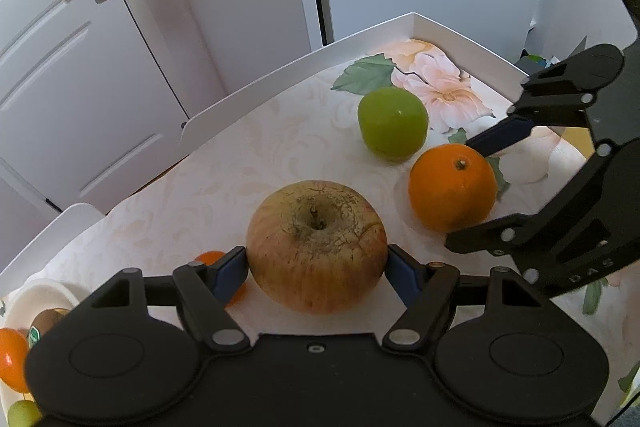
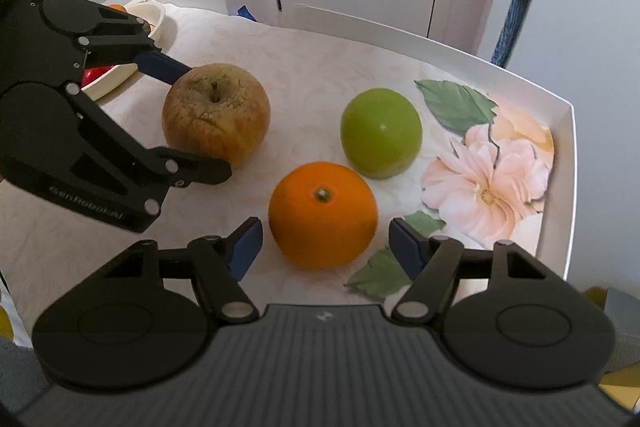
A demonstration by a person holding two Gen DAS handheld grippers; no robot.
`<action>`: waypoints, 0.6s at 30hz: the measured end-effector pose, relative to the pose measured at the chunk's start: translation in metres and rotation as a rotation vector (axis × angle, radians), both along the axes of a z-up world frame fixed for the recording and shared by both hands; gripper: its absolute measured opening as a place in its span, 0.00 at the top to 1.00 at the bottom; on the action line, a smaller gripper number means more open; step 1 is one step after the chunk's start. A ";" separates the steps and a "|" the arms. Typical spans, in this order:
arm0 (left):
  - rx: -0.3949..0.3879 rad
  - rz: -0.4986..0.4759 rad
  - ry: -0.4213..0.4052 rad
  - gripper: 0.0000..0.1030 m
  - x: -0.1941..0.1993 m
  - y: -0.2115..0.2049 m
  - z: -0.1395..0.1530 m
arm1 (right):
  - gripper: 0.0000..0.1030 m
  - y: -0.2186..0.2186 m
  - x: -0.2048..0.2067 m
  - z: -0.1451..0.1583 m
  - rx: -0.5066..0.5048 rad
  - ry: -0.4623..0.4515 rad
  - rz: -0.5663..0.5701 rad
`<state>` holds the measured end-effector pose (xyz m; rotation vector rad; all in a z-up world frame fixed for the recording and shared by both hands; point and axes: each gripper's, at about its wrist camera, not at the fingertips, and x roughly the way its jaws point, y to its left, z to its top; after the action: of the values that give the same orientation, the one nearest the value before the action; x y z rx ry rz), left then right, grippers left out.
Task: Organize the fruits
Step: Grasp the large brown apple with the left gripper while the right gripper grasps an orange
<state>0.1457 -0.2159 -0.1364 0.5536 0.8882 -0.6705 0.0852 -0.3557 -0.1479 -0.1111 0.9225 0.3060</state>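
Left wrist view shows the left gripper [image 1: 317,269] fingers squeezing the big apple [image 1: 316,245] on the tabletop [image 1: 240,163], the right gripper [image 2: 326,245] fingers open around the orange [image 2: 323,215], and the green apple [image 2: 380,133] farther off, so nothing is sorted yet.

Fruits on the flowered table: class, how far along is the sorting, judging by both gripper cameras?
Done: some fruit already sits in the cream bowl. In hand: the left gripper is clamped on the russet apple; the right gripper straddles the orange, pads not yet touching. Left: the green apple lies untouched.
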 end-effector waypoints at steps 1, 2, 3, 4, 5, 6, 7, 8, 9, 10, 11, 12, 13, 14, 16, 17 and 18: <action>-0.001 0.001 0.000 0.25 -0.001 0.001 0.000 | 0.21 0.001 0.001 0.000 -0.002 -0.001 0.001; -0.002 0.002 -0.001 0.25 -0.002 0.003 0.001 | 0.22 0.002 0.002 -0.001 -0.005 -0.002 0.003; -0.003 0.004 -0.001 0.25 -0.003 0.004 0.001 | 0.24 0.002 0.003 -0.001 -0.008 -0.002 0.003; -0.003 0.007 -0.001 0.25 -0.005 0.006 0.001 | 0.26 0.004 0.003 -0.002 -0.012 -0.003 0.003; -0.003 0.010 0.000 0.25 -0.005 0.007 0.001 | 0.26 0.004 0.004 -0.002 -0.015 -0.006 0.000; -0.004 0.013 0.001 0.25 -0.006 0.008 0.001 | 0.27 0.004 0.004 -0.002 -0.015 -0.008 -0.003; -0.004 0.016 0.003 0.25 -0.007 0.009 0.002 | 0.27 0.005 0.003 -0.001 -0.015 -0.010 -0.006; -0.006 0.020 0.005 0.25 -0.008 0.010 0.003 | 0.28 0.006 0.003 -0.001 -0.019 -0.014 -0.009; -0.009 0.024 0.005 0.25 -0.010 0.012 0.004 | 0.28 0.007 0.002 -0.001 -0.024 -0.019 -0.010; -0.013 0.029 0.002 0.25 -0.013 0.014 0.005 | 0.28 0.008 0.001 -0.001 -0.029 -0.023 -0.011; -0.016 0.035 -0.001 0.25 -0.014 0.014 0.006 | 0.28 0.008 0.000 -0.001 -0.033 -0.026 -0.014; -0.019 0.042 -0.003 0.25 -0.016 0.016 0.008 | 0.28 0.009 -0.001 0.000 -0.034 -0.026 -0.017; -0.022 0.049 -0.005 0.25 -0.018 0.018 0.009 | 0.28 0.010 -0.002 0.001 -0.032 -0.026 -0.019; -0.025 0.056 -0.006 0.25 -0.020 0.020 0.010 | 0.28 0.010 -0.004 0.002 -0.029 -0.029 -0.020; -0.033 0.077 -0.011 0.25 -0.024 0.025 0.014 | 0.28 0.012 -0.006 0.006 -0.029 -0.038 -0.019; -0.039 0.087 -0.013 0.25 -0.026 0.027 0.016 | 0.28 0.013 -0.007 0.007 -0.028 -0.042 -0.018; -0.046 0.097 -0.015 0.25 -0.028 0.030 0.018 | 0.28 0.014 -0.008 0.009 -0.027 -0.047 -0.016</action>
<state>0.1179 -0.1859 -0.1180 0.4710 0.8776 -0.5969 0.0773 -0.3414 -0.1385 -0.1352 0.8812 0.2754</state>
